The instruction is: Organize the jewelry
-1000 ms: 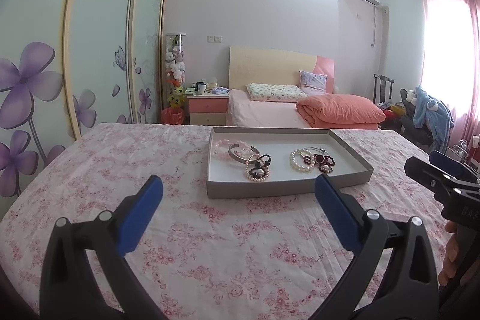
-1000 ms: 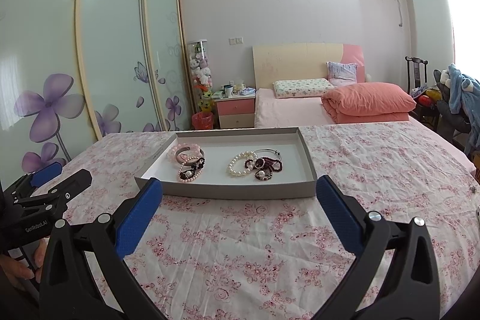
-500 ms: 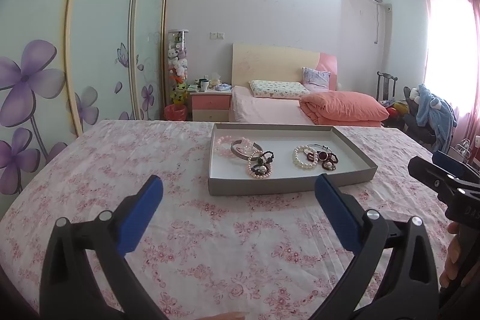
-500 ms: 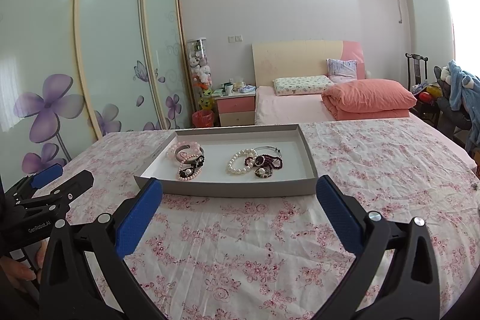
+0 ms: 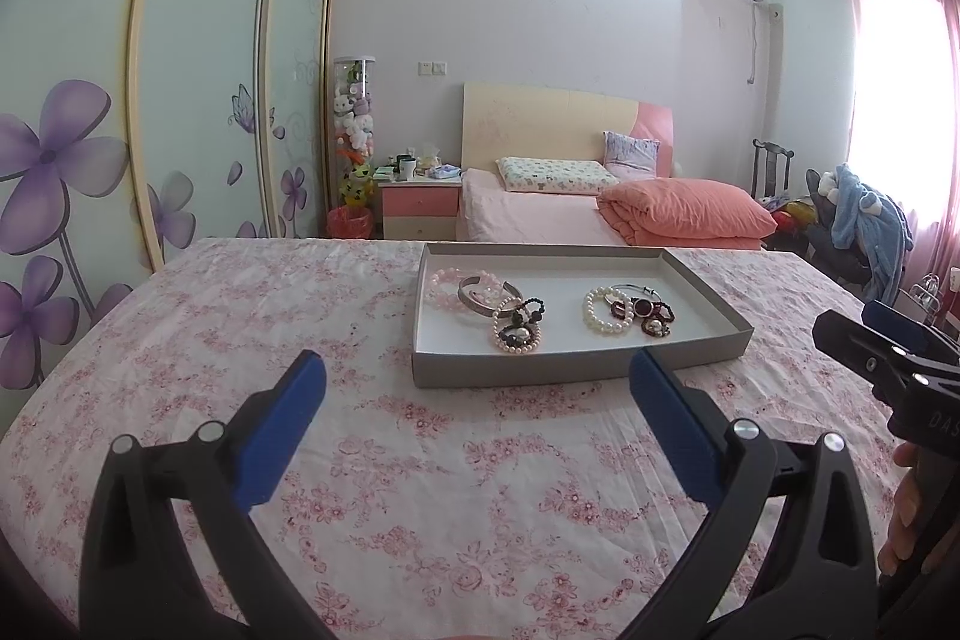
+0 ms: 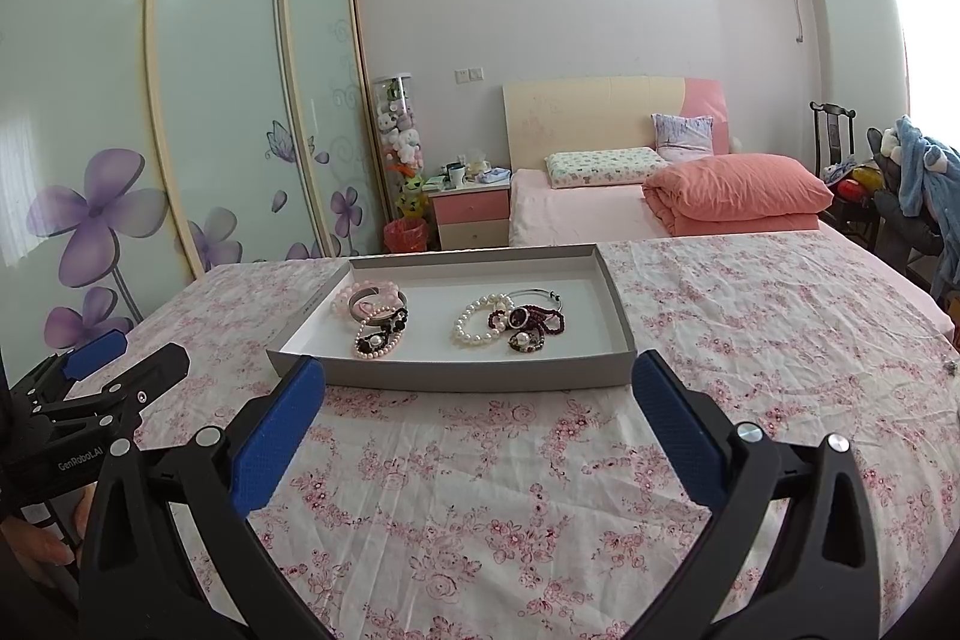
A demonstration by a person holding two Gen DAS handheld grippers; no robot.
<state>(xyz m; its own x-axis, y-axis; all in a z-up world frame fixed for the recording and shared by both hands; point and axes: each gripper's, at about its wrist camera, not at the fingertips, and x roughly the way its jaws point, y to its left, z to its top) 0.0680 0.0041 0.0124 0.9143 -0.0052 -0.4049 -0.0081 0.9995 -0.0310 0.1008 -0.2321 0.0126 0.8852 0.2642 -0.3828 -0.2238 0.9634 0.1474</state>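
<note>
left gripper [image 5: 477, 400]: fingers spread wide, empty, above floral cloth [image 5: 420, 460] | right gripper [image 6: 480, 406]: fingers spread wide, empty | bracelets [image 6: 510, 322] in two clusters inside tray [image 6: 450, 376], ahead of both grippers, untouched

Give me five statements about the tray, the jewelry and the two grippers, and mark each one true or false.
1. The jewelry lies inside the grey tray. True.
2. The left gripper is shut on a bracelet. False: its jaws are wide open and hold nothing.
3. The white pearl bracelet lies in the tray's right-hand cluster. True.
4. The tray stands on a bare wooden table. False: it rests on the pink floral bedsheet.
5. The right gripper is open, on the near side of the tray. True.
</note>
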